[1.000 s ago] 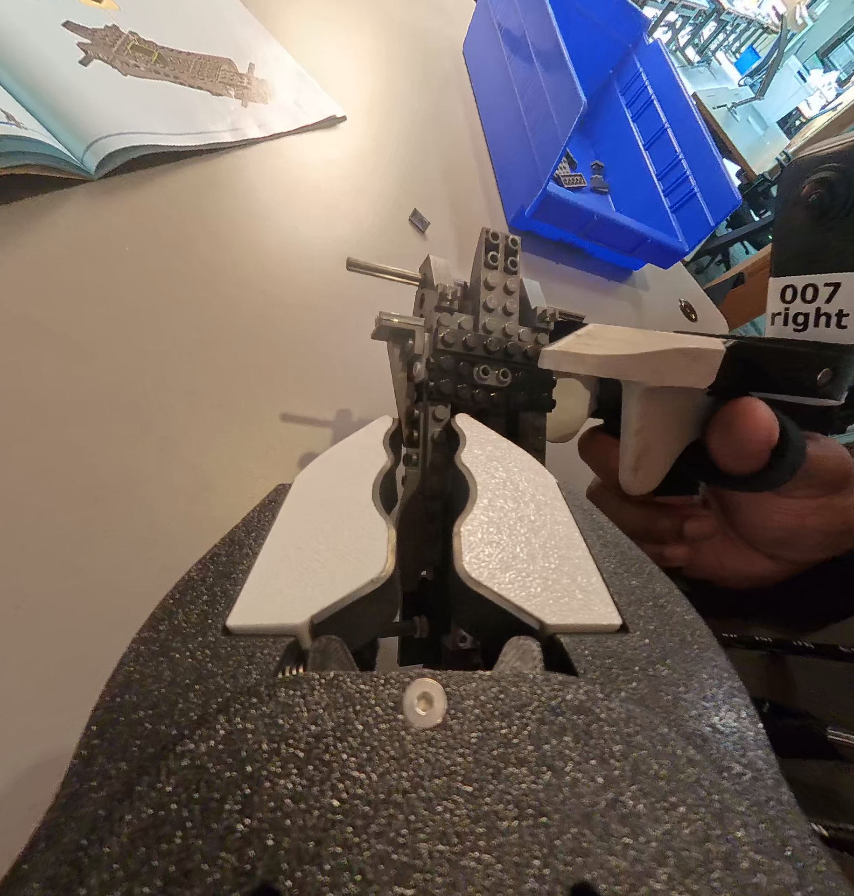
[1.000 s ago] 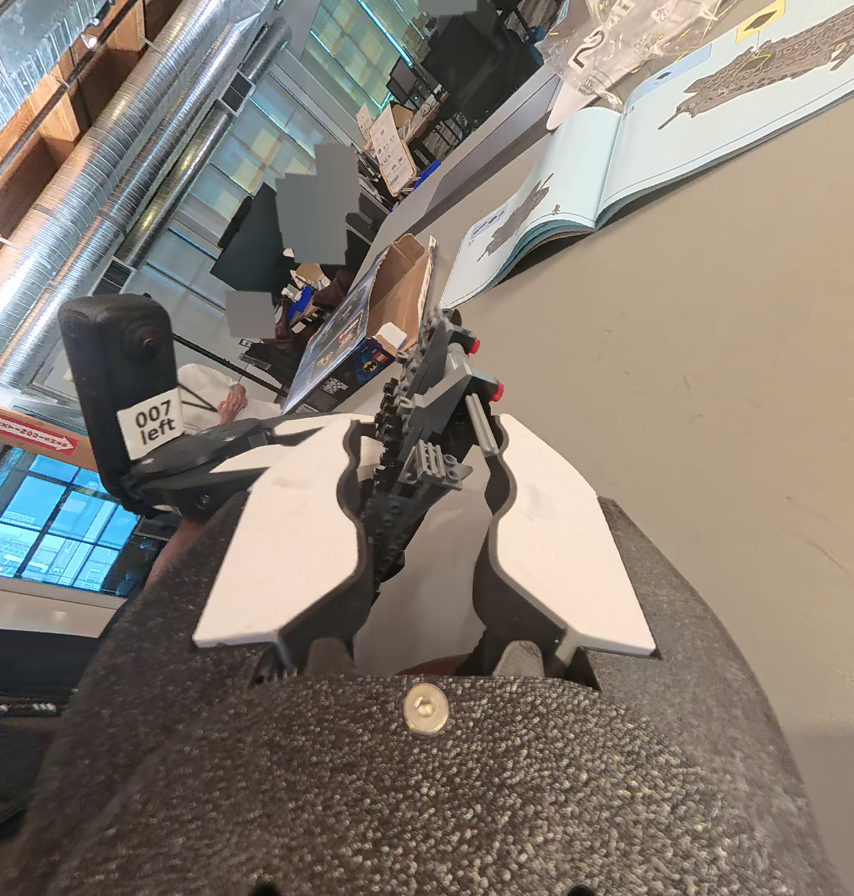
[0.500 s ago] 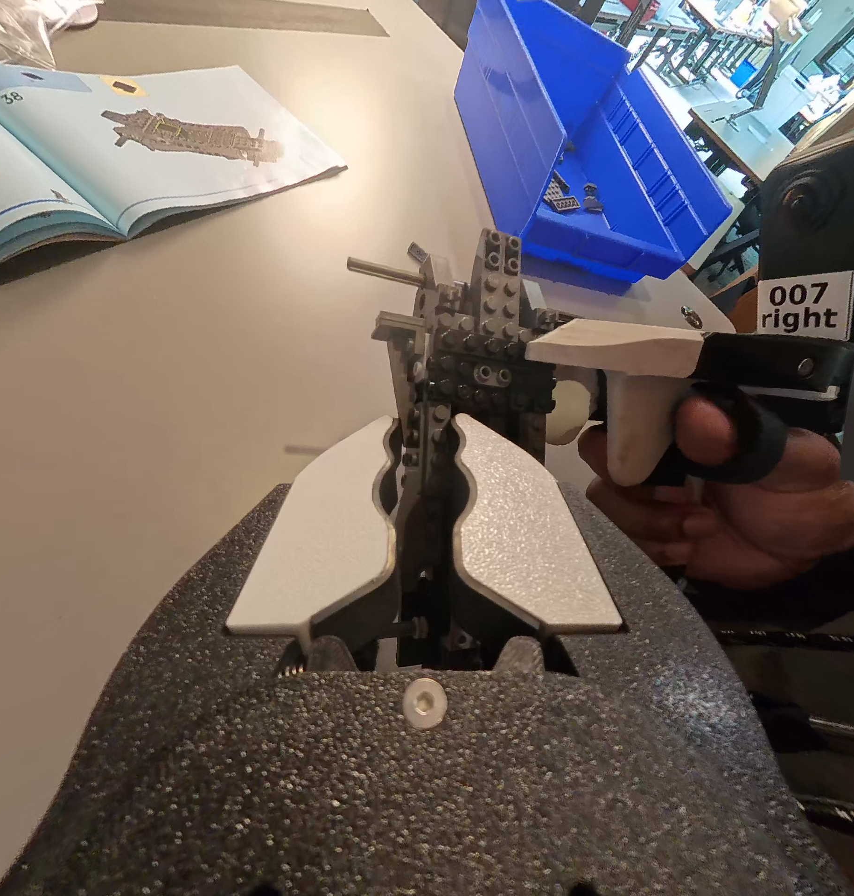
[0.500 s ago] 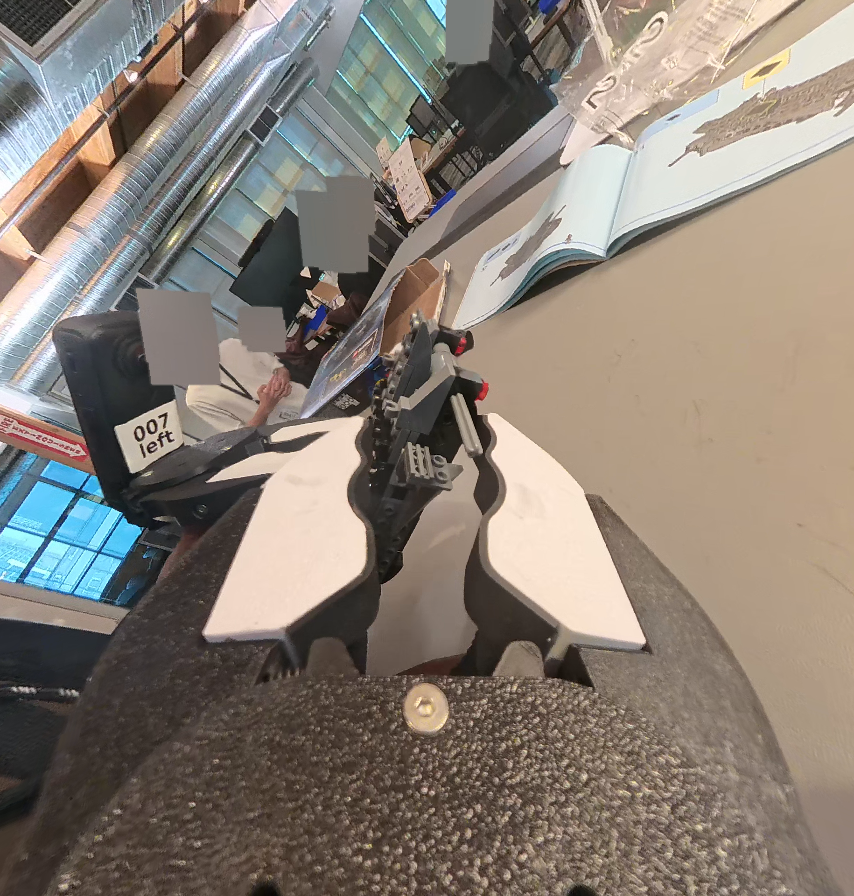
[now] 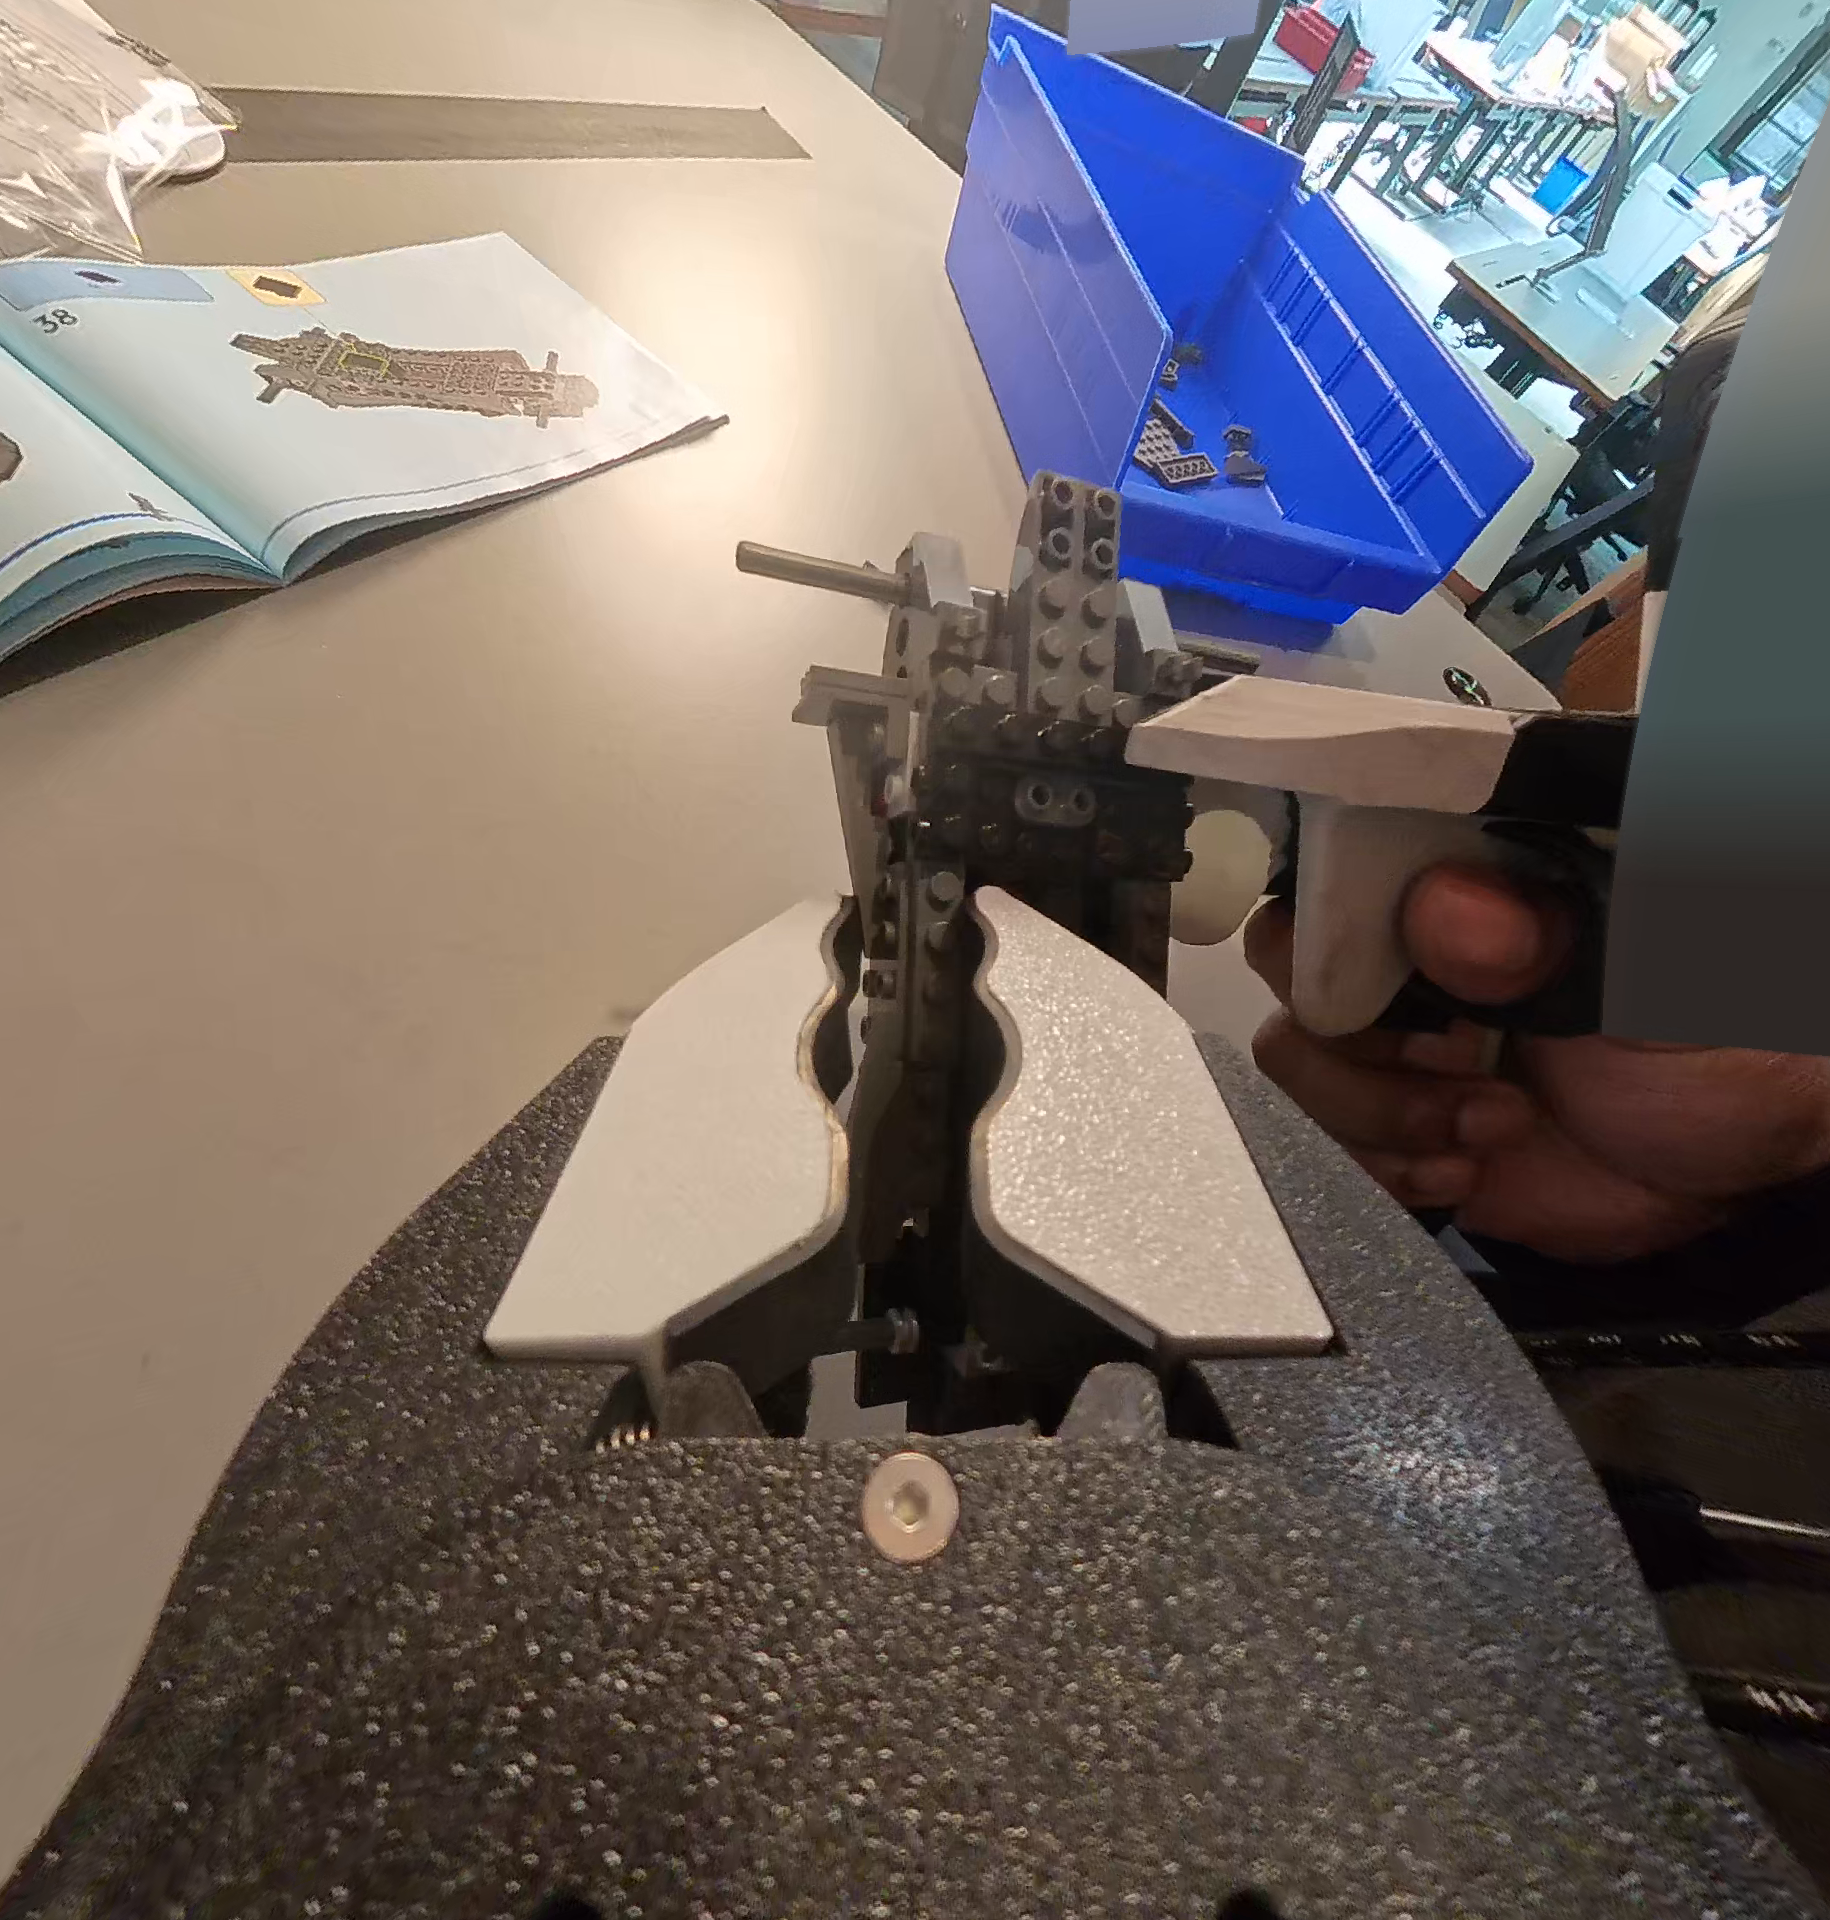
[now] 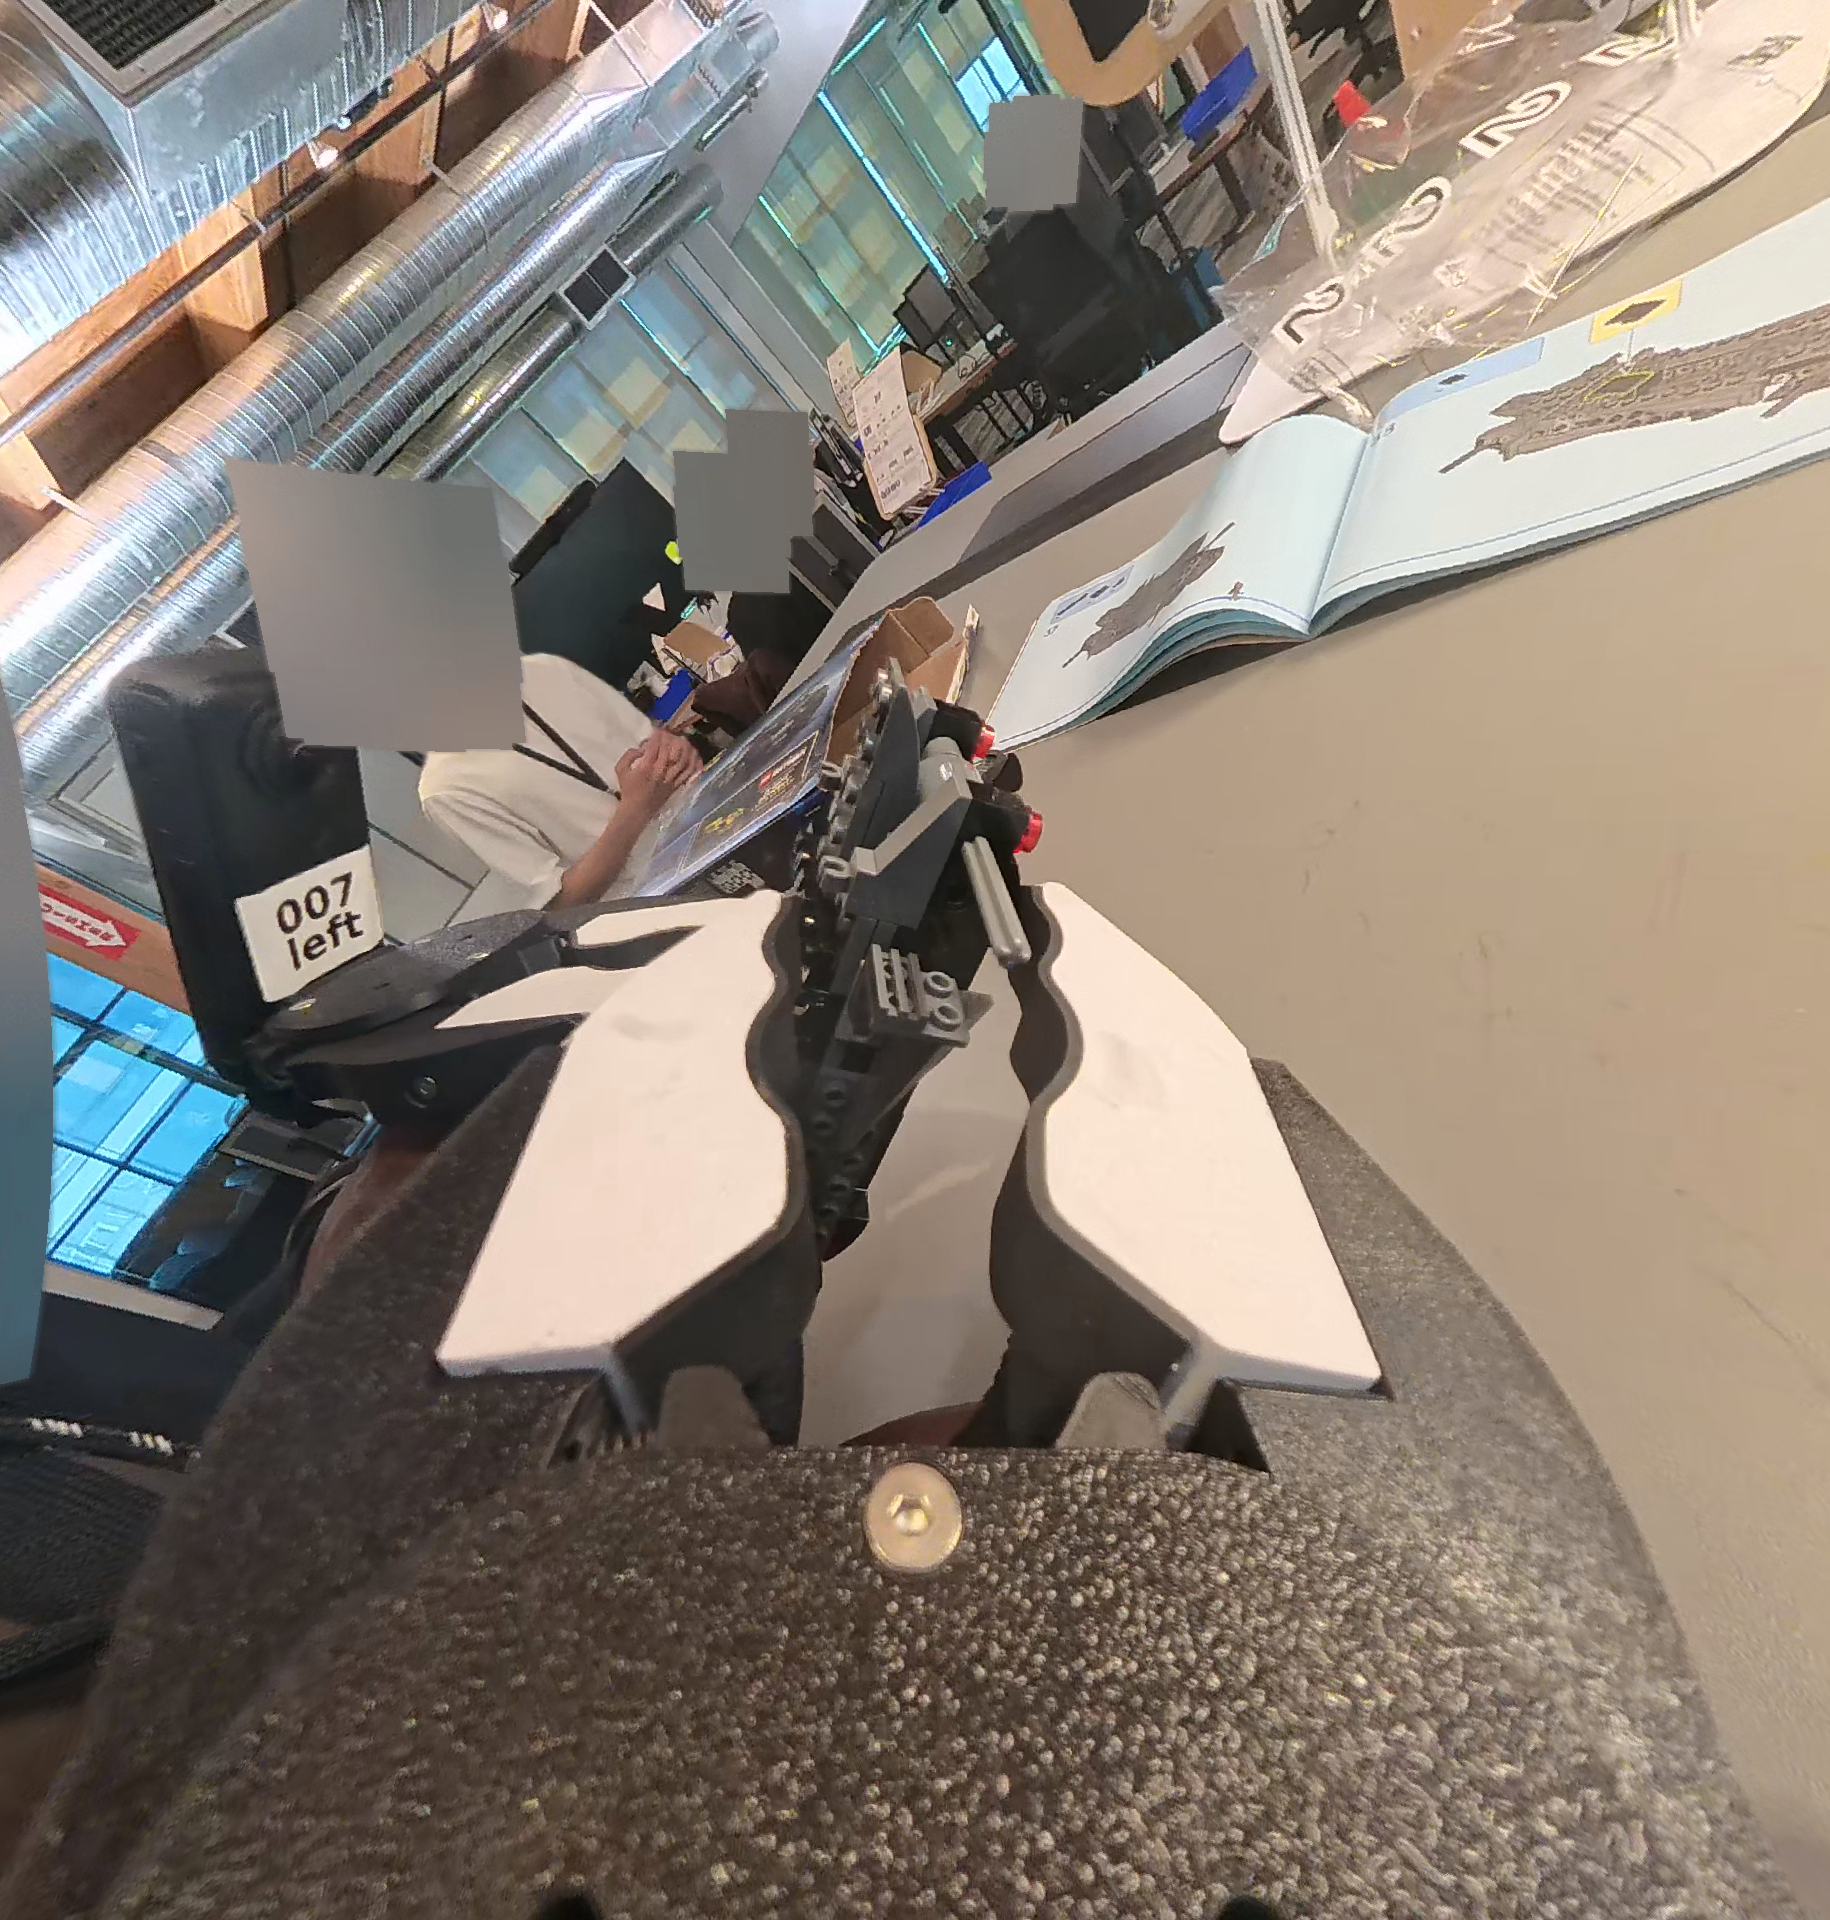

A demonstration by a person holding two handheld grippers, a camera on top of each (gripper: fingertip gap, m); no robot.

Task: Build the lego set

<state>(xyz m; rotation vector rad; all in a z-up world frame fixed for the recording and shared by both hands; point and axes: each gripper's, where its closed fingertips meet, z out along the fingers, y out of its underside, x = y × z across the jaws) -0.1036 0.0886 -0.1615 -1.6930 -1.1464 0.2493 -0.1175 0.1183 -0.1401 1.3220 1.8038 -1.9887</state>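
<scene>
A grey and black brick model (image 5: 1036, 707) with a grey rod sticking out stands upright above the table (image 5: 371, 831). My left gripper (image 5: 909, 904) is shut on its lower, thin edge, with both pads pressed against it. My right gripper (image 6: 911, 914) is shut on the same model (image 6: 890, 831) from the side. In the left wrist view one of its fingers (image 5: 1306, 748) lies across the studded face and the other sits behind the model. A hand (image 5: 1513, 1122) holds the right gripper. The left gripper's fingers (image 6: 620, 935) reach in from the left in the right wrist view.
A blue bin (image 5: 1306, 343) with several small dark pieces stands at the table's far right. An open instruction booklet (image 5: 319, 395) lies at the far left, with a clear plastic bag (image 5: 59, 135) behind it. A cardboard box (image 6: 921, 644) and a seated person (image 6: 516, 790) are beyond the table.
My right gripper's jaws closed in on the model and then held still. My left gripper kept its grasp. Both grippers and the model tilted together, bringing more of the booklet and bin into view.
</scene>
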